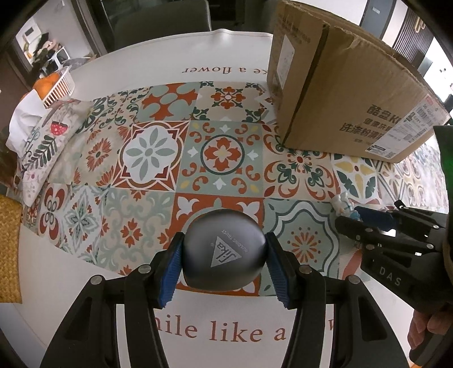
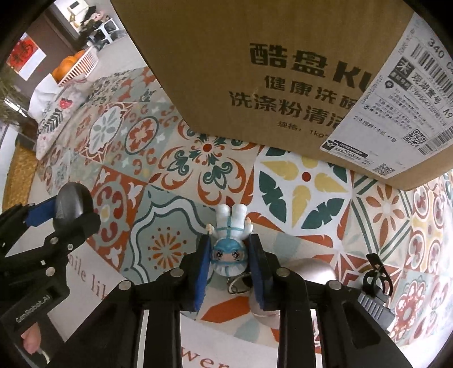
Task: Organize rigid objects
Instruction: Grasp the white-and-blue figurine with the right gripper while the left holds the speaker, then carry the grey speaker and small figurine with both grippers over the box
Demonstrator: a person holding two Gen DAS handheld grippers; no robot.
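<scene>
Patterned tabletop (image 1: 158,158), cardboard box (image 1: 348,93) far right.
Left hand-held gripper (image 1: 223,254) grasped a grey case (image 1: 223,252); right hand-held gripper (image 2: 229,260) clenched a figurine (image 2: 230,240).

It is a home: a dining table (image 1: 85,283) with patterned tablecloth (image 1: 158,158), a chair (image 1: 161,19) behind, upper middle.

A white round table (image 1: 93,70) wears a tile-patterned mat (image 1: 158,147) (lettered border); a grey upholstered chair (image 1: 161,19) stands behind.
</scene>
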